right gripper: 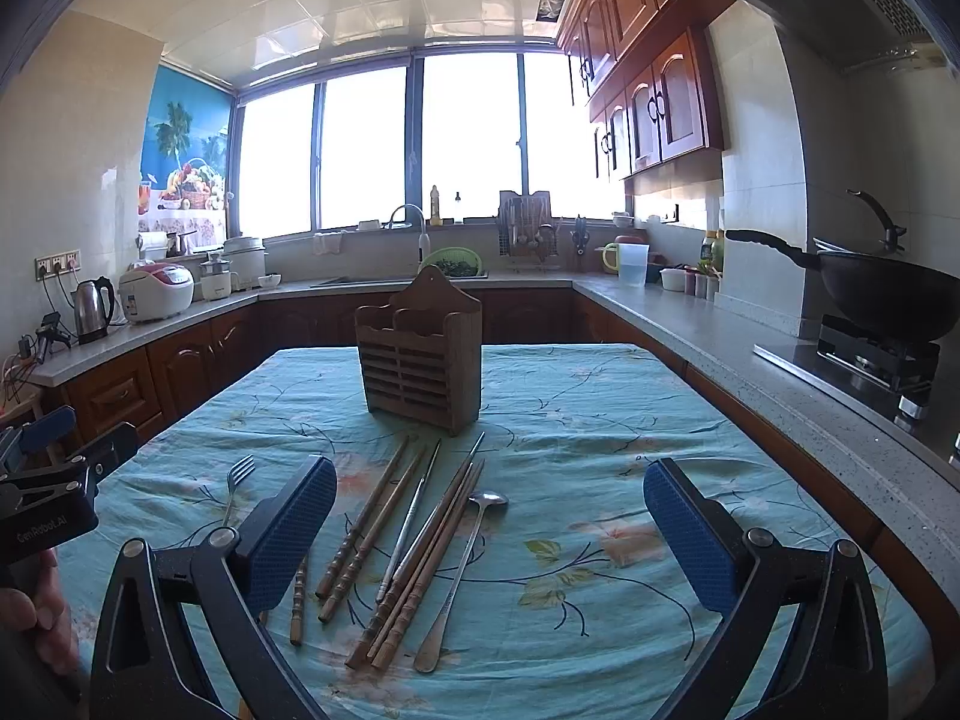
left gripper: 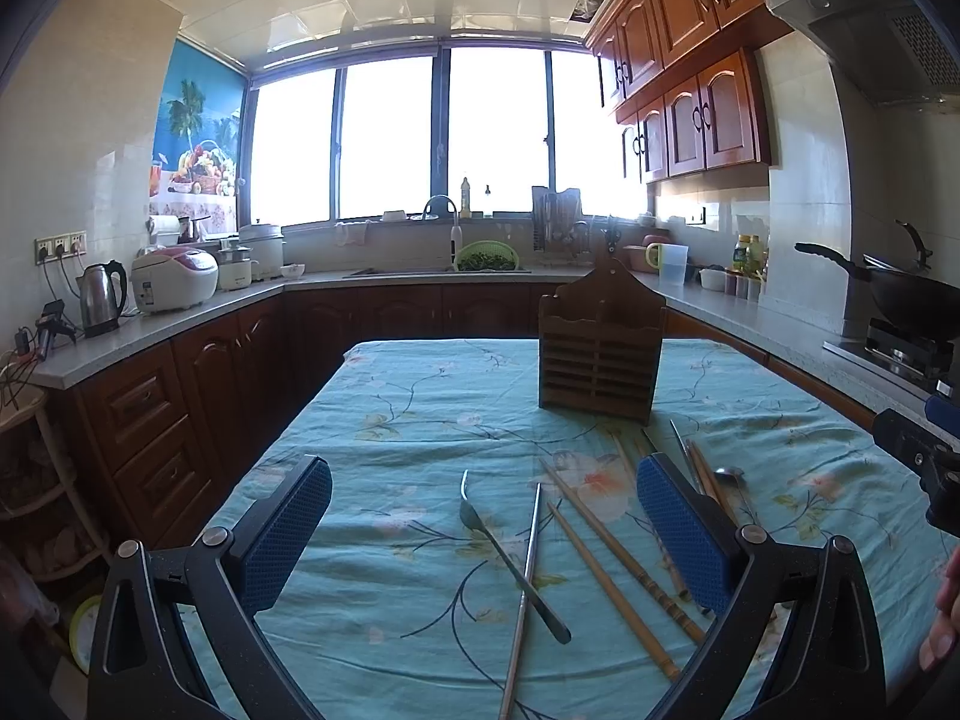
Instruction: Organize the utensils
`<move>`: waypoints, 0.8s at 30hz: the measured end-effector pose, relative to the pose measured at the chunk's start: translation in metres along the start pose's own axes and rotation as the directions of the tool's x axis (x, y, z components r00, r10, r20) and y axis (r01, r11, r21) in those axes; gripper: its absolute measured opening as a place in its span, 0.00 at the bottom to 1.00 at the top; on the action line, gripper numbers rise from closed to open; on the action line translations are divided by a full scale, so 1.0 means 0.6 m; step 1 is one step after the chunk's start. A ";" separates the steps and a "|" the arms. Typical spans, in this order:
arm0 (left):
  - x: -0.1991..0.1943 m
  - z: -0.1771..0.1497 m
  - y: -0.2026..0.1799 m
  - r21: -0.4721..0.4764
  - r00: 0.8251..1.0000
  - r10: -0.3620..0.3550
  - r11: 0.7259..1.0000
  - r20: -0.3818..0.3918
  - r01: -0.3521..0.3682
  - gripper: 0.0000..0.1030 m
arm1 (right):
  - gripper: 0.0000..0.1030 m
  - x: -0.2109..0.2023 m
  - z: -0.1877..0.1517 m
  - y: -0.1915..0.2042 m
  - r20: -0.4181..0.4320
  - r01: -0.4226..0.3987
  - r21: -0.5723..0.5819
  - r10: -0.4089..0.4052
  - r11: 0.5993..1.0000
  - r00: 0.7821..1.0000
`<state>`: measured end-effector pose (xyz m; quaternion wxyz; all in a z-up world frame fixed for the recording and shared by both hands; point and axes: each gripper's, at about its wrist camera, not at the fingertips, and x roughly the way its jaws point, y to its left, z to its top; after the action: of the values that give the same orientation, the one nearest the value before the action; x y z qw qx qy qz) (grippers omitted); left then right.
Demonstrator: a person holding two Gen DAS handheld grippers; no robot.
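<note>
A wooden slatted utensil holder [left gripper: 600,354] [right gripper: 420,360] stands upright on the table with the teal floral cloth [left gripper: 390,420] [right gripper: 600,420]. Loose utensils lie in front of it: a metal fork [left gripper: 510,564] [right gripper: 237,480] crossed by a metal chopstick [left gripper: 525,588], several wooden chopsticks [left gripper: 612,564] [right gripper: 384,528], thin metal chopsticks [right gripper: 414,516] and a long metal spoon [right gripper: 462,570] [left gripper: 729,474]. My left gripper [left gripper: 483,510] hovers open above the fork and chopsticks. Over the chopsticks and spoon, my right gripper [right gripper: 489,516] is open too. Nothing sits between either pair of fingers.
Counters run around the room with a kettle [left gripper: 102,300], a rice cooker [left gripper: 174,279], a sink with a green colander [left gripper: 486,258] and a wok on the stove [right gripper: 888,294]. A hand [right gripper: 36,612] holds the left gripper; fingers [left gripper: 945,618] show at the right edge.
</note>
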<state>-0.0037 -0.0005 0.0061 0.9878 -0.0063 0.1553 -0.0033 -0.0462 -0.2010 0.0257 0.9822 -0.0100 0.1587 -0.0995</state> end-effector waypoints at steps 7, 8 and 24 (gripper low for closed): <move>0.000 0.000 -0.003 -0.002 1.000 -0.001 1.000 -0.004 0.001 0.99 | 1.00 0.000 0.000 0.000 0.000 -0.001 0.001 0.001 1.000 1.000; 0.000 0.001 -0.002 -0.002 1.000 -0.002 1.000 -0.006 0.002 0.99 | 1.00 0.000 0.000 0.000 -0.001 0.000 0.000 0.000 1.000 1.000; 0.049 0.012 0.028 -0.088 0.990 -0.045 0.996 -0.134 0.033 0.99 | 1.00 0.022 0.006 -0.006 -0.060 -0.036 0.025 0.038 0.999 0.997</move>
<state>0.0264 0.0160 0.0039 0.9736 -0.0515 0.2220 -0.0163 -0.0334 -0.2070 0.0249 0.9787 0.0078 0.1875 -0.0834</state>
